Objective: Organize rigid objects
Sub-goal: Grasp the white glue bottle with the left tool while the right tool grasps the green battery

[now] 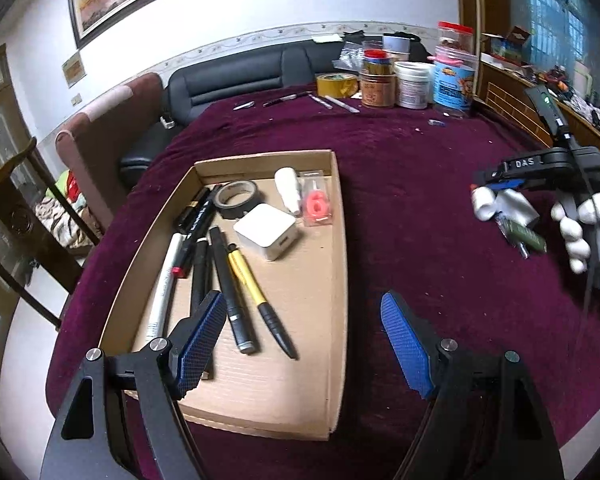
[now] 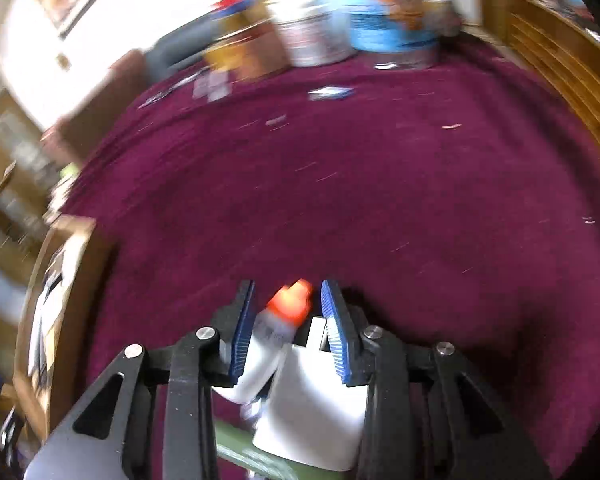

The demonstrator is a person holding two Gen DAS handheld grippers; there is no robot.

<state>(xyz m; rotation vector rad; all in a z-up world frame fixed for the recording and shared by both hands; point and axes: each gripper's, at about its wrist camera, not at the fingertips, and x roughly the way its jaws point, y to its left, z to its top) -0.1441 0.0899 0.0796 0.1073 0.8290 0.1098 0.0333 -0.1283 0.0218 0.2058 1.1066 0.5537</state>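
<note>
Setting: maroon cloth [image 1: 420,200] covers a table in a cluttered living room, with a dark sofa and a framed painting behind.

Far left: wooden chair [image 1: 16,216] stands beside the table edge.

Tray: cardboard tray [image 1: 336,280] lies left of centre on the cloth, already partly filled.

Tray contents: several dark pens and markers and a yellow-and-black pen [image 1: 256,292] lie side by side; beyond them sit a roll of black tape [image 1: 236,198], a white charger cube [image 1: 268,232], a white bottle [image 1: 290,190] and a pink numeral in clear packaging [image 1: 318,206].

Left gripper: left gripper [image 1: 304,340] hovers over the near end of the tray, blue pads wide apart, nothing between them.

Centre: bare cloth between the tray and the right hand.

Back edge: jars, tubs and a roll of yellow tape [image 1: 337,84] stand along the far side, with a few loose pens [image 1: 292,98] near them.

Right gripper: right gripper [image 2: 288,320], held in a white-gloved hand [image 1: 580,228], is clamped on a small bundle, a white block [image 2: 312,408] and a white tube with an orange cap [image 2: 290,304]; something green [image 2: 236,446] shows below, though the blur leaves its hold unclear.

Location of load: carried above the cloth, well to the right of the tray, not yet inside it.

Progress: judged well along; most items appear boxed, this load is left to place, and the loose pens at the back may follow.
</note>
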